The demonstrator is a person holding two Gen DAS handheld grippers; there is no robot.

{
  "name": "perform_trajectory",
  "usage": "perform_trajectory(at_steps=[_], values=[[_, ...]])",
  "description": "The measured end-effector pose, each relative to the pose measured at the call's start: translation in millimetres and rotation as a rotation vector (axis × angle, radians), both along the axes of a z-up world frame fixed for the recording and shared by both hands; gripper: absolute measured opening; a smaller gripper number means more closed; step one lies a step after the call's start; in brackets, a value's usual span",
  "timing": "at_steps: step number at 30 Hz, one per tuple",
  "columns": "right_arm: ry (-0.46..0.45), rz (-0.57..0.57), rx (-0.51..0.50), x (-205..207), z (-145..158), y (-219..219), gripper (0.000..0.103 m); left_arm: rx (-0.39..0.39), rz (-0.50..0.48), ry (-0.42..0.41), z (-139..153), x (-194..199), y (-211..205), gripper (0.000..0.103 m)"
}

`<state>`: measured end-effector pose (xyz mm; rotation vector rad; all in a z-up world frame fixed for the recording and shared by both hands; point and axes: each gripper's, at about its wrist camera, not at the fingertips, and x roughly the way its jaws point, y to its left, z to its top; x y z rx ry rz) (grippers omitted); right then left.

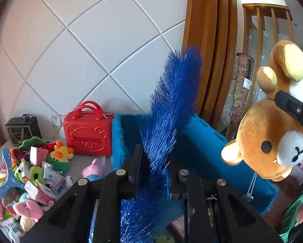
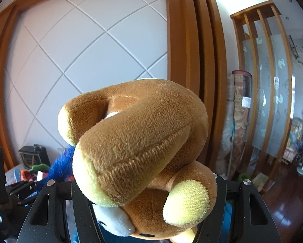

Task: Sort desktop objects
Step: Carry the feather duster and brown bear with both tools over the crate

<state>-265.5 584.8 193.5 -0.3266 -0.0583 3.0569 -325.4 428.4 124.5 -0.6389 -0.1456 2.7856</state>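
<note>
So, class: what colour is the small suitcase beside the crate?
Red suitcase, clearest in the left wrist view.

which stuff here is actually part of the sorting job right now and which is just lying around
In the job:
- blue tinsel strand, clamped in the left gripper
- brown bear plush, gripped by the right gripper
- blue bin

Lying about:
- red toy suitcase
- pile of small toys
- black box

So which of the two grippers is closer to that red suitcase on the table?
Left. The left gripper, clamped on the blue brush, is just right of the red suitcase; the right gripper, holding the teddy bear, is beyond the blue bin.
</note>
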Motion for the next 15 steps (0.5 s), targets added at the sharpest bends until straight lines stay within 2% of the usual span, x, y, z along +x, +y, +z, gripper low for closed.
perform_trajectory(at_steps=[3, 6, 11, 15], values=[[-0.039, 0.032, 0.012, -23.7, -3.5, 48.9, 0.066, -0.010, 0.030, -0.031, 6.0, -5.6, 58.2, 0.018], [-0.082, 0.066, -0.002, -39.2, -12.8, 84.5, 0.066, -0.042, 0.059, -0.072, 0.4, -16.4, 99.3, 0.018], [-0.137, 0.114, -0.034, -78.8, -39.9, 120.9, 0.066, -0.106, 0.144, -0.136, -26.1, -36.2, 132.7, 0.018], [-0.178, 0.143, -0.041, -104.6, -59.8, 125.2, 0.066, -0.117, 0.198, -0.194, -48.2, -57.4, 140.8, 0.020]])
